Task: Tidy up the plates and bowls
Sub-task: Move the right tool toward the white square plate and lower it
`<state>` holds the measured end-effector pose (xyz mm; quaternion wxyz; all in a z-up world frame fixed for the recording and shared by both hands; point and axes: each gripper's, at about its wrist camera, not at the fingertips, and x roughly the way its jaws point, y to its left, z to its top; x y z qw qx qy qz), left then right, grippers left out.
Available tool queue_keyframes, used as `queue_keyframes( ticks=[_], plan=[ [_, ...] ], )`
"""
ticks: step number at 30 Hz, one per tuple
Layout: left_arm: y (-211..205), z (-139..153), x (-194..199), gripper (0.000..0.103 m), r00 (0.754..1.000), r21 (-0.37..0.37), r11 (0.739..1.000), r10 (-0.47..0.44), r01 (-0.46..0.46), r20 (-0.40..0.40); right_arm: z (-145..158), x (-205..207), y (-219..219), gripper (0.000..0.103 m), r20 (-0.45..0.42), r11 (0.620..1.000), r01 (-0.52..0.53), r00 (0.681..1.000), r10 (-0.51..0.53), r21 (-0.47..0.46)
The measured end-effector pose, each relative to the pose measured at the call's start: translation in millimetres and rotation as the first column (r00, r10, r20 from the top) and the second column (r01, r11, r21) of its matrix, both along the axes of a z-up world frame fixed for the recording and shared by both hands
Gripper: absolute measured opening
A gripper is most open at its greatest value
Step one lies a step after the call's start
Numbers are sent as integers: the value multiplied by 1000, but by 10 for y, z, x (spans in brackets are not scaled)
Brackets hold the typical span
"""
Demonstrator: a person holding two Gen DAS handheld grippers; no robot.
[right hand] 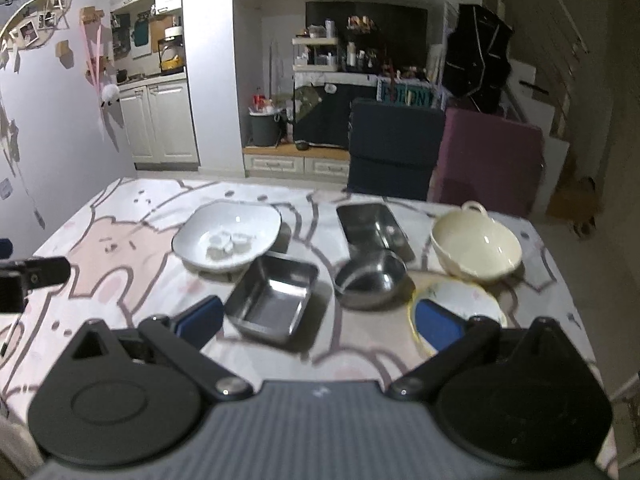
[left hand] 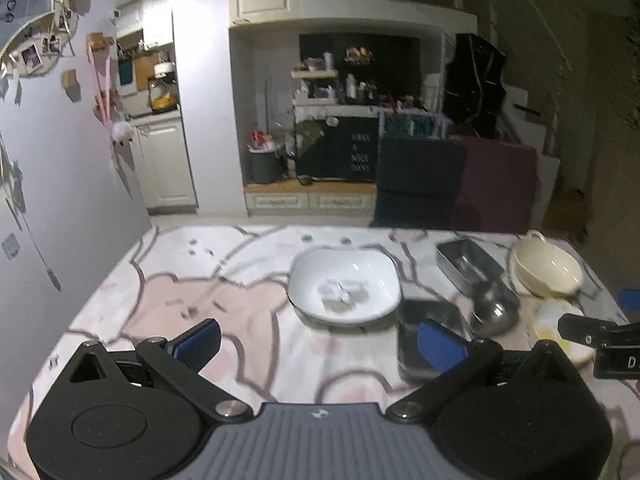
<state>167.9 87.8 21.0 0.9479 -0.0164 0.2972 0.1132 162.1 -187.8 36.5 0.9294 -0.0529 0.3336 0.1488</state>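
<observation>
- Six dishes sit on the bench [right hand: 120,248], which is covered by a cloth printed with pink cartoon bears.
- The white bowl [right hand: 228,236] stands toward the far left of the group, with some small pale lumps in its middle; what they are cannot be told.
- A square steel tray [right hand: 276,300] sits just in front and to the right of the white bowl, nearest the camera in the right wrist view.
- A longer steel tray [right hand: 372,228] lies behind, toward the far edge, and a round steel bowl [right hand: 370,280] sits just in front of it, touching or nearly so.
- The cream bowl [right hand: 476,248], with a small loop handle on its far rim, stands at the right end of the row.
- A small yellow-rimmed plate [right hand: 460,304] lies in front of the cream bowl, partly hidden by one blue pad.
- The right hand-held gripper [right hand: 320,320] is spread wide and holds nothing; it hovers over the near part of the bench, with the square tray between its fingers in the view.
- The left hand-held gripper [left hand: 320,344] is likewise spread wide and empty, above the cloth in front of the white bowl [left hand: 344,288].
- In the left wrist view the right hand-held gripper's black finger shows at the right edge, over the plate [left hand: 560,328].
</observation>
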Motion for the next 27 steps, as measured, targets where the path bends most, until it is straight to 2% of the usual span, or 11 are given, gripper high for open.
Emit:
queue_keyframes(
  ticks=[8, 13, 17, 23, 27],
  plan=[
    [275, 91, 540, 103, 999, 18, 999, 48, -48, 26, 122, 465, 243, 103, 71, 999, -37, 997, 36, 6],
    [353, 128, 871, 103, 998, 55, 997, 51, -54, 48, 205, 839, 391, 103, 79, 997, -46, 996, 41, 58],
    [421, 142, 1172, 103, 996, 80, 996, 40, -46, 77, 191, 1144, 525, 103, 84, 998, -32, 996, 27, 59],
    [544, 25, 1657, 103, 996, 69, 996, 50, -55, 72, 77, 1585, 729, 103, 38, 997, -25, 999, 22, 69],
    [633, -190, 1963, 103, 999, 83, 996, 31, -34, 40, -67, 1884, 849, 103, -28, 993, -43, 999, 47, 111]
  ],
)
